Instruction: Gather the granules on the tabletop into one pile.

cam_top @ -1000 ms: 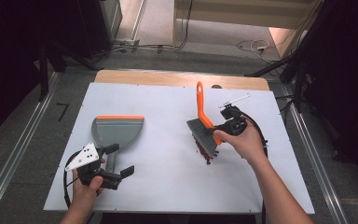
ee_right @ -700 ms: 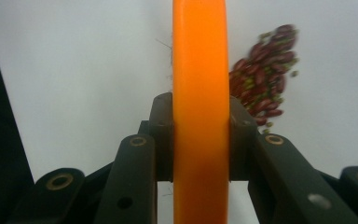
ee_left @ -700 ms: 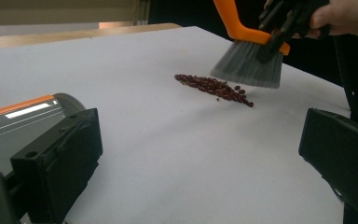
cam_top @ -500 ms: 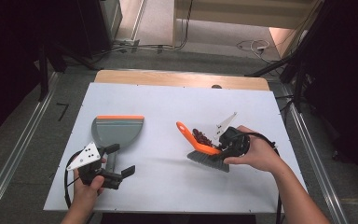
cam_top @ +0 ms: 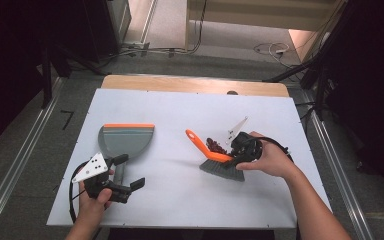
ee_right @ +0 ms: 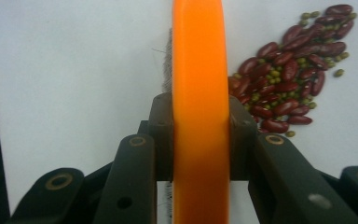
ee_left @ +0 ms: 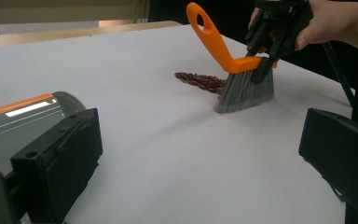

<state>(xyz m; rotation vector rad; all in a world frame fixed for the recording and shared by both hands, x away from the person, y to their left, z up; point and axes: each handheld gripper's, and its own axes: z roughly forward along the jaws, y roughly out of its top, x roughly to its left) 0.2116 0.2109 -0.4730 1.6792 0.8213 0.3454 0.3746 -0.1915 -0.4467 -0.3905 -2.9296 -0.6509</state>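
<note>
From the high view I see my right gripper [cam_top: 241, 151] clamped on the brush [cam_top: 215, 159], whose bristles rest on the white table [cam_top: 180, 200] with the orange handle angling up and to the left; the beans [cam_top: 217, 145] lie just beside the bristles on the far side. My left gripper [cam_top: 125, 176] sits near the table's front left, jaws spread and holding nothing, right at the dustpan [cam_top: 125, 141] handle. In the left gripper view, the jaws stand wide apart, the dustpan [ee_left: 23, 119] close at left, and the brush [ee_left: 242, 79] with the beans [ee_left: 200, 82] well ahead. In the right gripper view, my jaws press both sides of the orange brush [ee_right: 199, 93] handle, and the beans [ee_right: 291, 70] lie to its right.
</note>
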